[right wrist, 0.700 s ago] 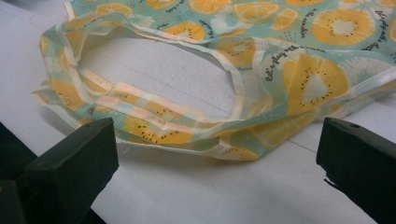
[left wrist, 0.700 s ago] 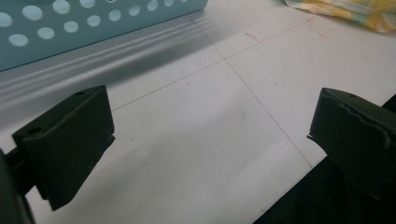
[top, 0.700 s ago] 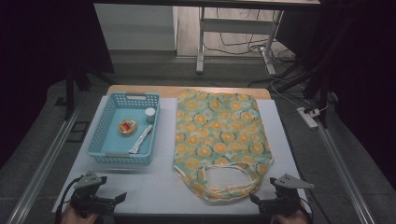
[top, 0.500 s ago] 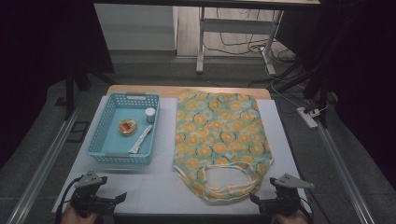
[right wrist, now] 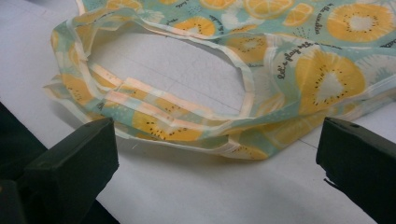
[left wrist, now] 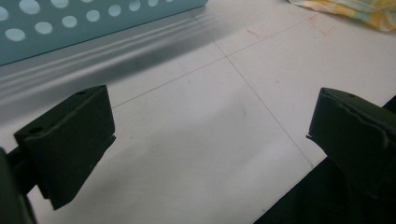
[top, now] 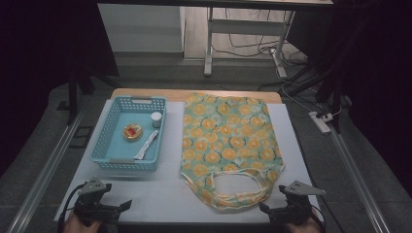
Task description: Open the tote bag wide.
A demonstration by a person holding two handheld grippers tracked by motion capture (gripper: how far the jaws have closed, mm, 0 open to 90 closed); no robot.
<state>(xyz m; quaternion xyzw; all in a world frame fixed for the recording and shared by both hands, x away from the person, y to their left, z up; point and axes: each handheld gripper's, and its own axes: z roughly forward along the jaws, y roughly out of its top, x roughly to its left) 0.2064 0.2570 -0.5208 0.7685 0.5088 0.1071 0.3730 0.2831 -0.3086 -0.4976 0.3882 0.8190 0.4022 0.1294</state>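
No change since the earlier high-view frames: both grippers, basket and bag sit in the same places.

Left gripper (top: 124, 205): at the near left edge of the bench (top: 160, 191), held by a hand (top: 80, 224). Fingers (left wrist: 70, 140) wide apart, nothing btw. them; bare white bench surface underneath. In the left gripper view the blue basket wall sits just ahead, upper left.

Right gripper (top: 262, 209): at the near right edge, held by a hand (top: 299, 227). Fingers (right wrist: 74, 163) wide apart, nothing btw. them. They point at the bag handles (right wrist: 168, 123), close to the fabric but not touching.

Tote bag (top: 228, 145): lies flat on the bench, centre-right, handle loop toward the person. Teal fabric w/ orange citrus-slice print. Readable script on the fabric in the right gripper view: "let's play"; the rest is too small to read.

Blue basket (top: 109, 145): left of the bag, not touching it. Contents: small white pot (top: 156, 119), round yellow item w/ red centre (top: 132, 131), white sachet (top: 146, 144). No label legible on these.
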